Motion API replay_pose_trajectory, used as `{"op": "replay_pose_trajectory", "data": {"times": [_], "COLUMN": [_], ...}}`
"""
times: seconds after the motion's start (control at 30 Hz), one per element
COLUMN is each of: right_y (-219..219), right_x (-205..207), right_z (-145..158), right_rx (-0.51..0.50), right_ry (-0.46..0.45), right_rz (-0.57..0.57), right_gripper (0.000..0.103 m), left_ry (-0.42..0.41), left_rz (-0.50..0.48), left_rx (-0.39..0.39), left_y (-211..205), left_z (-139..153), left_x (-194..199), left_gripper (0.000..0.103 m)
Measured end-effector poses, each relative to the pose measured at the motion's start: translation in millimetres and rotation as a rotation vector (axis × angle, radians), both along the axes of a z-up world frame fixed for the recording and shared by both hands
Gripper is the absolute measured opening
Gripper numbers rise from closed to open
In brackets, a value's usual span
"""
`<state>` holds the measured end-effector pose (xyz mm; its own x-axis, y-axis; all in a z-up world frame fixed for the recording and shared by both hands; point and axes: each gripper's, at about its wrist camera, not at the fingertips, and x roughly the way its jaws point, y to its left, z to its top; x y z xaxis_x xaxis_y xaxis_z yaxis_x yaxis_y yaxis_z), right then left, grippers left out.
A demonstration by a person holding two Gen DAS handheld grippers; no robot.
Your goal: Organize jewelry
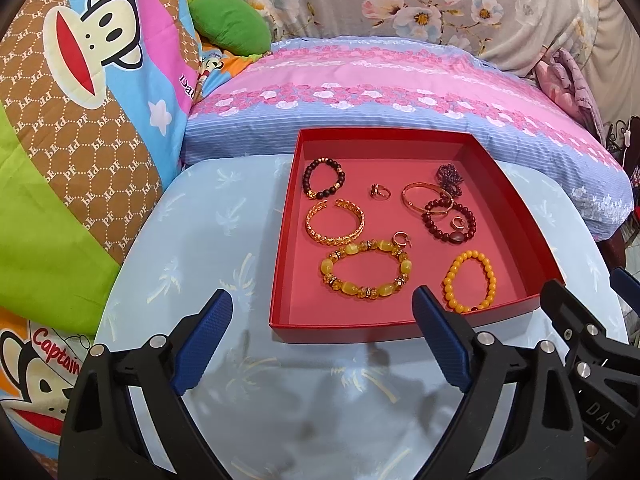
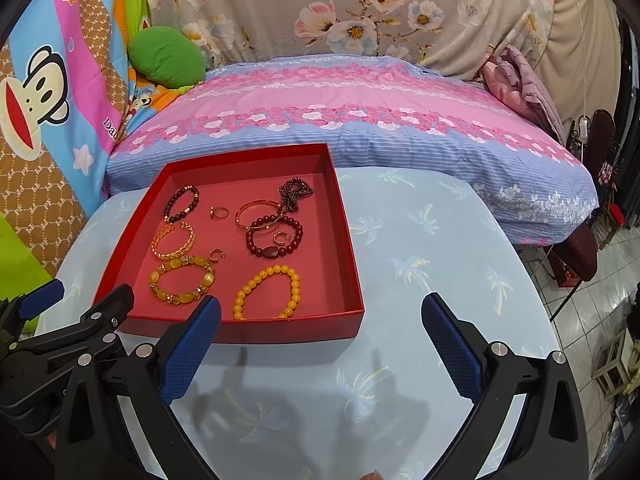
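Left gripper [image 1: 322,340]: jaws spread wide, holding nothing, hovering over the near edge of the table; its right pad overlaps the near wall of the box in the left wrist view.
Right gripper [image 2: 320,340]: released as well, nothing between its pads; its left pad sits in front of the box's near wall.
Table [image 1: 200,240]: round, under a pale blue cloth printed with palm trees.
Red box [image 1: 516,208]: open and shallow, centre-right in the left wrist view, centre-left in the right wrist view; all the jewelry lies inside it.
Yellow bead bracelet [image 2: 266,293]: lower right corner of the box floor, apart from the rest.
Amber chunky bracelet [image 1: 366,274]: near the front wall, left of the yellow one, a small gold hoop earring [image 1: 400,239] touching its upper edge.
Gold cuff [image 1: 335,222]: open-ended, above the amber bracelet.
Dark bead bracelet [image 1: 324,178]: upper left of the box.
Ring [image 1: 379,191]: alone, mid-floor.
Gold bangle [image 1: 424,197]: overlapped by the maroon bead bracelet [image 1: 450,222], which encircles a second small earring.
Purple bead strand [image 2: 296,192]: heaped at the far right.
Left wrist view only: monkey-print quilt [image 1: 80,80] filling the left side.
Right wrist view only: tiled floor [image 2: 600,320] at right edge and bare cloth right of the box.
Both views: pink-and-blue pillow [image 1: 400,92] behind the table, green cushion [image 2: 168,60].
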<state>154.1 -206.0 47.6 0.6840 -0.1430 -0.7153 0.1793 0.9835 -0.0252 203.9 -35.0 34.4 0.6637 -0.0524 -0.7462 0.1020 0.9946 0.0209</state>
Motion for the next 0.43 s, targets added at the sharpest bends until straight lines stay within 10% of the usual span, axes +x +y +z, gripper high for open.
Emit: {"op": "replay_pose_trajectory", "data": {"times": [0.43], "right_y": [-2.1], "right_x": [-0.8], "right_z": [-4.0], "right_rx": [0.002], "right_ry": [0.005], "right_rz": [-0.002], "right_gripper": [0.097], "left_ry": [-0.003], "left_rz": [-0.005], "left_rx": [0.001], "left_y": [-0.9], "left_z": [-0.7], "left_x": [-1.0], "left_gripper": [0.087]}}
